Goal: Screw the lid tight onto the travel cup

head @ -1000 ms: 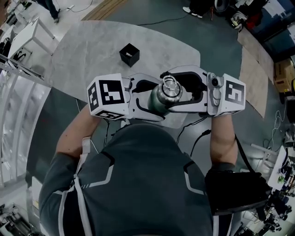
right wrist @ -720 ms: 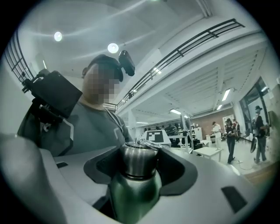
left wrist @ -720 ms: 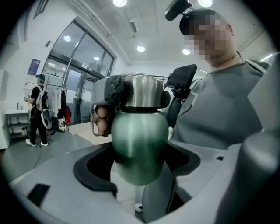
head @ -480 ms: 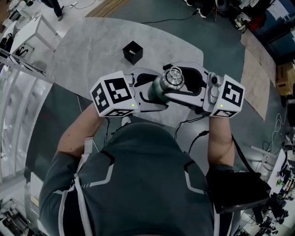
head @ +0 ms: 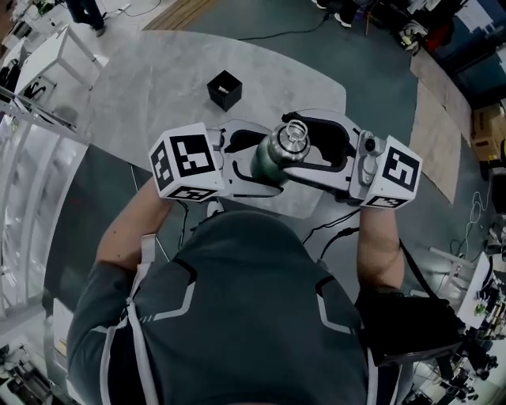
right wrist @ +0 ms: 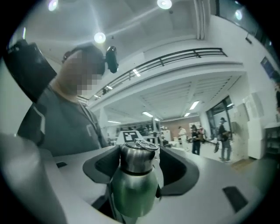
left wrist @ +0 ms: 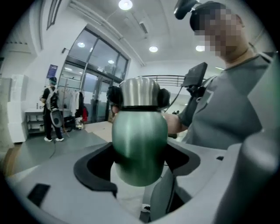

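Right gripper (head: 291, 145) opening, lid (right wrist: 136, 159) between, seemingly free

I read this as a large open lab or workshop hall, not a home. In the head view I see a pale tabletop (head: 150, 103) on a grey floor (head: 379, 87), loose cables (head: 300, 33) trailing over that floor, and a cardboard box (head: 486, 126) and cluttered gear (head: 482, 316) along the right edge. The left gripper view gives me tall glass doors (left wrist: 94, 83), recessed ceiling lights (left wrist: 125, 4) and a person (left wrist: 52, 109) standing. The right gripper view shows a railed upper gallery (right wrist: 175, 59) and more people (right wrist: 223, 135) standing about.
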{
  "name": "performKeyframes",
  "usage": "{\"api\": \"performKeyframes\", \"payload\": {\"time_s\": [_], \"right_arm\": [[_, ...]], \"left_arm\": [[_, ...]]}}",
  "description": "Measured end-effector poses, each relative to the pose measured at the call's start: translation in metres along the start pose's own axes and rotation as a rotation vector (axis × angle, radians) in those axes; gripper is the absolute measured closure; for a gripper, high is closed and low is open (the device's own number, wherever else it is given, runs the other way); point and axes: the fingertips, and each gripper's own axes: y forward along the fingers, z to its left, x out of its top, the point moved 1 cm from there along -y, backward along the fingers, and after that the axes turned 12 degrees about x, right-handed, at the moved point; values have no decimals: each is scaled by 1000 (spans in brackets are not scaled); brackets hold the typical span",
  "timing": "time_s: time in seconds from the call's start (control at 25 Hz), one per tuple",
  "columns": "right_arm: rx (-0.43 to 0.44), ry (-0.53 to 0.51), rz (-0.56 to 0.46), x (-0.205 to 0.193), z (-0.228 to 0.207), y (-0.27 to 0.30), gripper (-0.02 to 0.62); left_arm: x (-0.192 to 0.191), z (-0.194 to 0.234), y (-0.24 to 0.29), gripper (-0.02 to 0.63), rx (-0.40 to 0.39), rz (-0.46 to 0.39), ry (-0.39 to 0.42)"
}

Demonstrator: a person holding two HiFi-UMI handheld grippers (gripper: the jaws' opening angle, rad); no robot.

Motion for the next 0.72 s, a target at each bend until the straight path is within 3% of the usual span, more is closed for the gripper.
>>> {"api": "performKeyframes", "payload": {"time_s": [0.08,0.2,0.32,0.44,0.56,0.64,0.72], "right_arm": [[151,-6,-26,10,13,-4,299],[291,6,-7,14,27,-7,298],[376,43,11,12,35,-4,299],[410,52,-5,13,34,2,318],[341,13,-39,14,21,7,319],[196,-19,-27,9,4,7,319],[-13,-50,21,-1,-15,2,319]], "left_arm": [[8,-15,-1,238,-81,-17,17],[14,-29,6,238,-147,-8,26],[15,-36,8,238,-187,17,55],[15,-33,8,238,-175,16,57],[11,-16,6,238,-82,13,34],[5,2,9,238,36,42,42],[-4,23,13,238,183,82,60]]}}
